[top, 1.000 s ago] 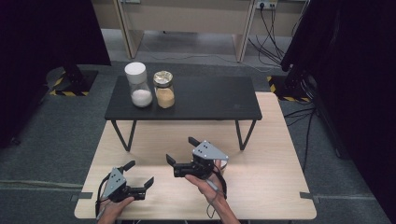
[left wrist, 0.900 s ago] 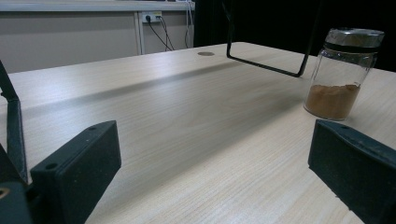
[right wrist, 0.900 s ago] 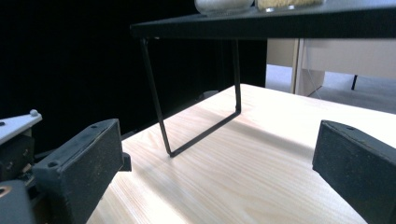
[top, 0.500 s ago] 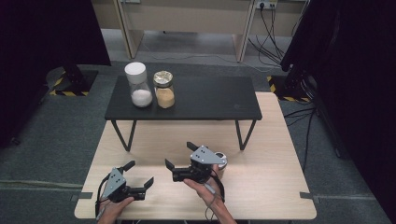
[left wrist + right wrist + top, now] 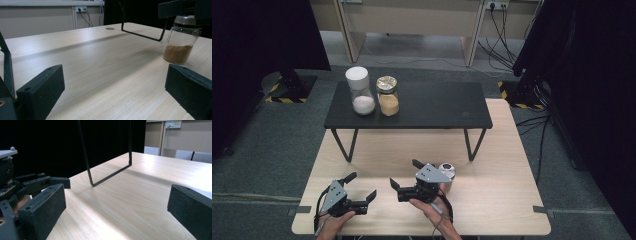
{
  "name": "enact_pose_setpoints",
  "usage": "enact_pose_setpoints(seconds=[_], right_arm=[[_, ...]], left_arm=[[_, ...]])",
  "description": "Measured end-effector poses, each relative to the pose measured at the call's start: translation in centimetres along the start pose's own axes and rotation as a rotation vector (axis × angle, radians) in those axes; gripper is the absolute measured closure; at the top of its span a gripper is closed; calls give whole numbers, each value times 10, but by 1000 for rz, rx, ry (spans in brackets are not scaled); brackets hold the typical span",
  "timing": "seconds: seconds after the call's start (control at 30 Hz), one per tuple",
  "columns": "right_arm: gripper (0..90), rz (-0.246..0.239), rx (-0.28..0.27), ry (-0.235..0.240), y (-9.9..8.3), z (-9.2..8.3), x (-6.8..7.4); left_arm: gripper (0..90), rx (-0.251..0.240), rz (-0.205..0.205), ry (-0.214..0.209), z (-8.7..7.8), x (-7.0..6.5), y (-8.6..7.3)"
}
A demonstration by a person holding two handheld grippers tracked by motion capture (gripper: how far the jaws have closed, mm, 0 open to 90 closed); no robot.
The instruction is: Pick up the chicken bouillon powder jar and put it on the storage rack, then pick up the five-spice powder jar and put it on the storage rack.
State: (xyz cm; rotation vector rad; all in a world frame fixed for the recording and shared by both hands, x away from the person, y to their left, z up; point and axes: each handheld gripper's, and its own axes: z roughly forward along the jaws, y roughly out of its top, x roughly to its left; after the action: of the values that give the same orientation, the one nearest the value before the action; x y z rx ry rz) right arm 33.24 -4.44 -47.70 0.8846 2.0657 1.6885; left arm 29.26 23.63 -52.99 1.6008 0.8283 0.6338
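Observation:
A small glass jar (image 5: 446,172) with a silver lid and brown powder stands on the wooden table (image 5: 492,150), just right of my right gripper (image 5: 405,173). That gripper is open and holds nothing. In the left gripper view the same jar (image 5: 181,42) stands at the far right, beyond the open jaws of my left gripper (image 5: 112,85). In the high view the left gripper (image 5: 361,186) rests open near the table's front left. In the right gripper view the right gripper (image 5: 115,207) stands wide open over bare wood, with the left gripper (image 5: 37,182) beyond at the left.
A low black side table (image 5: 432,107) on thin wire legs stands across the back of the wooden table. On its left end stand a white-lidded jar (image 5: 360,92) of white powder and a gold-lidded jar (image 5: 387,96) of tan powder. One wire leg (image 5: 105,157) rises ahead of the right gripper.
My right gripper has drawn back a little toward the person, and the silver-lidded jar now shows beside it. The left gripper has stayed put.

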Motion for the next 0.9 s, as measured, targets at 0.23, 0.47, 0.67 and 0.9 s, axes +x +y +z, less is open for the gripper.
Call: enact_pose_setpoints(seconds=[0.23, 0.47, 0.67, 0.9], right_arm=[[20, 0, 23, 4, -10, -2, 2], [20, 7, 34, 6, -15, -5, 3], [20, 7, 31, 9, -16, -10, 4], [20, 8, 34, 19, -21, -15, 8]], left_arm=[[20, 0, 1, 0, 0, 0, 0], [20, 1, -2, 1, 0, 0, 0], [20, 0, -2, 0, 0, 0, 0], [20, -1, -2, 0, 0, 0, 0]])
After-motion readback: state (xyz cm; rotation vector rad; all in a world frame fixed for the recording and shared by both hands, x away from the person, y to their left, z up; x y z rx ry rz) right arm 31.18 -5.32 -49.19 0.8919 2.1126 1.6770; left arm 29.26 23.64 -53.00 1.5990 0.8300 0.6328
